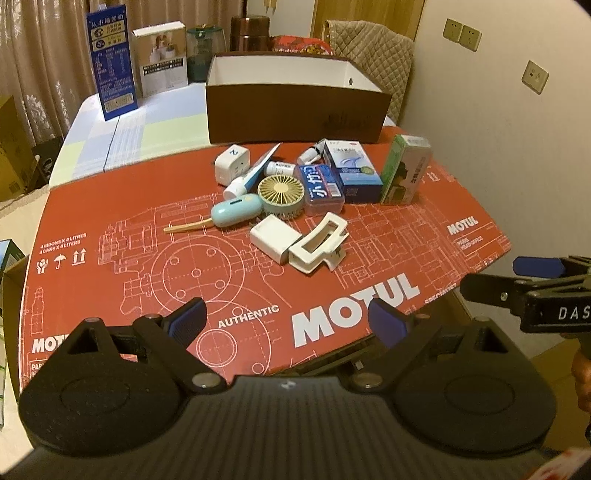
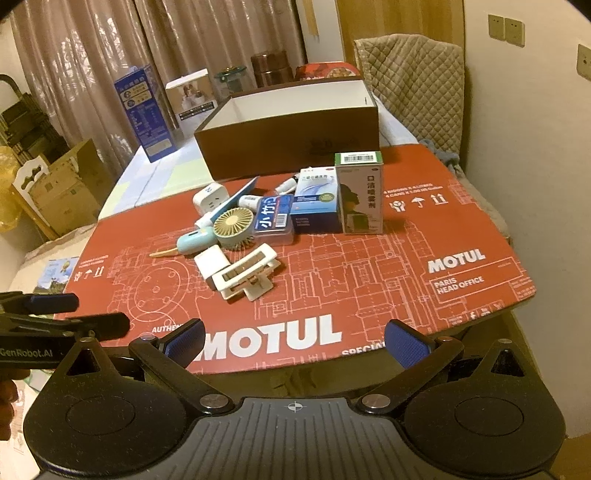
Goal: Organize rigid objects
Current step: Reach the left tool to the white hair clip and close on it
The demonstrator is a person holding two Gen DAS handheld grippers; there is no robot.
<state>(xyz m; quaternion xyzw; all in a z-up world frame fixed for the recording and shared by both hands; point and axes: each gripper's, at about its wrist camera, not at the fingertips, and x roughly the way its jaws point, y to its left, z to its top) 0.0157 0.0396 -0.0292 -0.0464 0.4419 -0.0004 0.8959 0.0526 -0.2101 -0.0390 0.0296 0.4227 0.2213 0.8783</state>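
A heap of small items lies mid-way on the red Motul cardboard sheet (image 1: pixel 332 295): a white hair claw clip (image 1: pixel 319 243) (image 2: pixel 245 275), a white charger block (image 1: pixel 275 238), a small yellow-green fan (image 1: pixel 281 195) (image 2: pixel 233 225), a light blue case (image 1: pixel 236 210), a blue-label clear box (image 1: pixel 321 184), a blue medicine box (image 1: pixel 354 170) and an upright green-white box (image 1: pixel 404 170) (image 2: pixel 360 194). Behind them stands an open brown box (image 1: pixel 295 96) (image 2: pixel 291 136). My left gripper (image 1: pixel 291 325) and my right gripper (image 2: pixel 295 341) both hover open and hold nothing at the sheet's near edge.
A blue carton (image 1: pixel 112 59), a white carton (image 1: pixel 162 55), a glass jar (image 1: pixel 205 48) and brown canisters (image 1: pixel 251 33) line the back. A quilted chair back (image 1: pixel 373 55) stands by the wall on the right. Cardboard boxes (image 2: pixel 55 184) sit on the floor at left.
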